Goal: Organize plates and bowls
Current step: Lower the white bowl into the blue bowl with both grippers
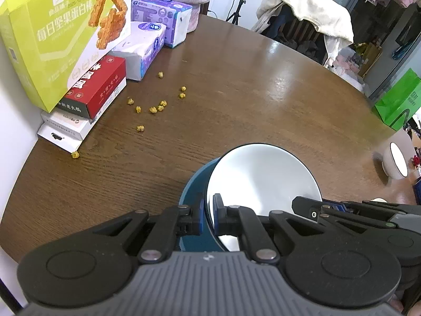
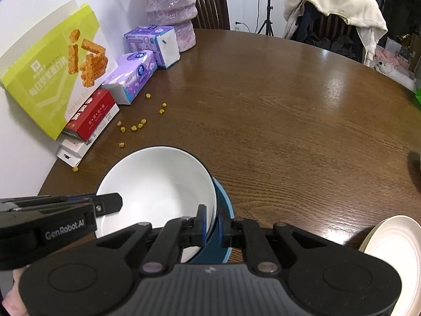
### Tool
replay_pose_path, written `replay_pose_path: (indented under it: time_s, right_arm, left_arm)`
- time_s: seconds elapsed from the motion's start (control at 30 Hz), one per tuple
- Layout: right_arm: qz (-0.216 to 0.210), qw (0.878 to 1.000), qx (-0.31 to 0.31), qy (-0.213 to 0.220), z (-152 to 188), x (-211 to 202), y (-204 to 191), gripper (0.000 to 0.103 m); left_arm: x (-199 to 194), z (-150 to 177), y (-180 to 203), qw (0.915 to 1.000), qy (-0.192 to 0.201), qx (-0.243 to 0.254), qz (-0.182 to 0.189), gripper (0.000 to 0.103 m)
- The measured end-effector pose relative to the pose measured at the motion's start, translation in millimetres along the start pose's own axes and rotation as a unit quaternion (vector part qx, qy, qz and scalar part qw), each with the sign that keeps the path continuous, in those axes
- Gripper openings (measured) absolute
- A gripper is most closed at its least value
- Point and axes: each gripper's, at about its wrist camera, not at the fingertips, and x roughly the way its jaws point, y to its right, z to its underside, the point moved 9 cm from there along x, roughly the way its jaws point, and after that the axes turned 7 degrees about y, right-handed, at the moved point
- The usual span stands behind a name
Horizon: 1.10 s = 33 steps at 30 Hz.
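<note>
A white bowl with a dark rim [image 1: 260, 176] [image 2: 158, 184] sits tilted inside a blue bowl [image 1: 193, 192] [image 2: 225, 205] on the brown round table. My left gripper [image 1: 208, 217] is shut on the white bowl's left rim, one finger inside and one outside. My right gripper [image 2: 211, 222] is shut on its right rim the same way. Each gripper shows in the other's view, the right one [image 1: 310, 205] and the left one [image 2: 110, 204]. A second white bowl [image 1: 394, 160] lies on its side at the table's right edge. A cream plate [image 2: 394, 250] lies at the near right.
Against the wall on the left stand a lime-green snack box [image 1: 50, 34], a red box [image 1: 97, 87] on white boxes, purple tissue packs [image 1: 147, 44] and a pink vase [image 2: 171, 8]. Yellow crumbs [image 1: 158, 108] are scattered near them. Chairs with clothes [image 2: 339, 2] stand behind the table.
</note>
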Motion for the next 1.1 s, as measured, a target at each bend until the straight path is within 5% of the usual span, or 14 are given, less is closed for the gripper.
replay_pose_path:
  time_s: [1.1]
  right_arm:
    - [0.014,0.999,-0.034,-0.036,16.4,27.9,-1.0,0.009]
  left_arm:
    - [27.3,16.0,0.6,0.9981,-0.049,0.032,-0.016,0.007]
